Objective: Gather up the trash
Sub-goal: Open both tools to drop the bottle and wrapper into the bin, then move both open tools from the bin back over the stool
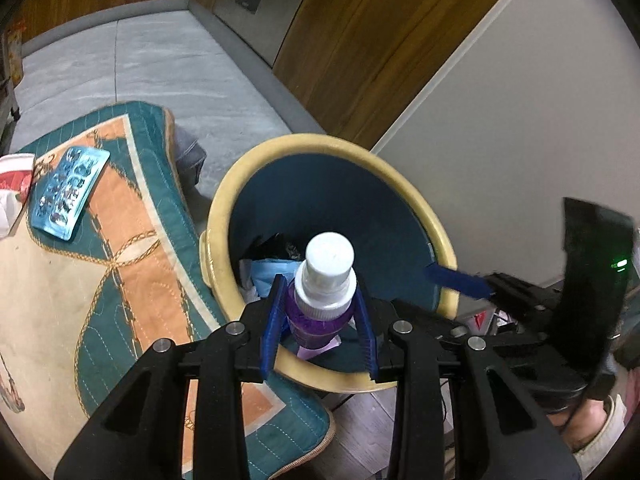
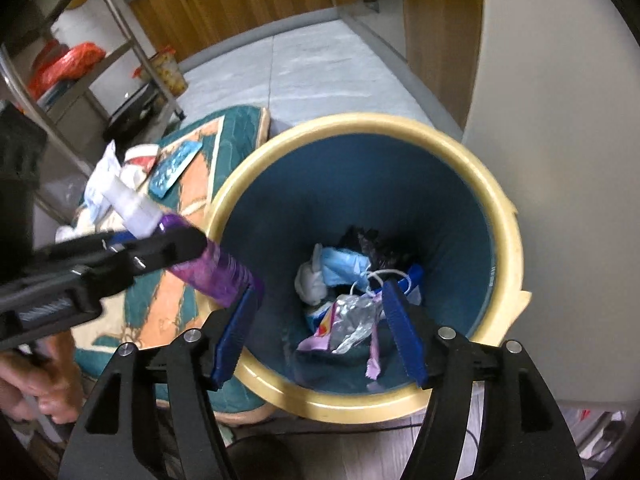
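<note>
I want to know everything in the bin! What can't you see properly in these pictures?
- Left wrist view: the purple bottle in the left gripper hides most of the bin's bottom.
- Right wrist view: the trash pile overlaps, so lower items are buried.
- Blister pack: lettering too small.

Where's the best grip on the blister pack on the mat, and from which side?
Hedged: the blister pack lies flat on the mat, so a top-down pinch across its short width, fingers over the long edges, looks best. The edge nearest the bin seems free; the far side sits close to the red-and-white wrapper. The left gripper is shut on the purple bottle; the right gripper is open.
</note>
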A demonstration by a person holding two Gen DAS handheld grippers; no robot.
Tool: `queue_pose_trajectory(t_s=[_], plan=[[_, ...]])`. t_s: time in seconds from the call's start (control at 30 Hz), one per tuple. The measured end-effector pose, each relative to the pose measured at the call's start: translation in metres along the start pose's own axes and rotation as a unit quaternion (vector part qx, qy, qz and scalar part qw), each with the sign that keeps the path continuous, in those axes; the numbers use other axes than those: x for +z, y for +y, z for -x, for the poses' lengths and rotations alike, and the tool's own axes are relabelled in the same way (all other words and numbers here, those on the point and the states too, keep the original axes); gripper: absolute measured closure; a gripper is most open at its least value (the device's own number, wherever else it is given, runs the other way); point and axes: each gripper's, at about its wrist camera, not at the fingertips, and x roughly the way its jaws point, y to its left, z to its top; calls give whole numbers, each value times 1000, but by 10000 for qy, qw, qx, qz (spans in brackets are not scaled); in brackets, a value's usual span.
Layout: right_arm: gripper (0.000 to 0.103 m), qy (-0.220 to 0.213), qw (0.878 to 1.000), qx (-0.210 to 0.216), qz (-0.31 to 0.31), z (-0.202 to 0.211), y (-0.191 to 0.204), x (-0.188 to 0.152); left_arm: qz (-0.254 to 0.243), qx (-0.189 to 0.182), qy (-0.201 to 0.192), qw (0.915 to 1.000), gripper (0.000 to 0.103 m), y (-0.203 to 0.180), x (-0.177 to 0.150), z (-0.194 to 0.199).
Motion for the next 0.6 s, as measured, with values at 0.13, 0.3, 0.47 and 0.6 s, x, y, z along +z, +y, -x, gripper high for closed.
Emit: queue_pose_trajectory(t_s=[0.13, 0.3, 0.47, 0.6], plan=[[36, -260, 9995, -49, -187, 8, -6, 6, 63, -89, 116, 9999, 57, 1, -3, -4], [36, -400, 9987, -72, -313, 11, -9, 8, -112, 1, -2, 9999, 44, -2, -4, 4], [36, -436, 9985, -41, -340, 9, -7, 10, -127, 125, -79, 9998, 34, 5, -7, 14], [35, -465, 9986, -12, -268, 9, 0, 12, -115, 233, -151, 9995, 33, 16, -11, 26]])
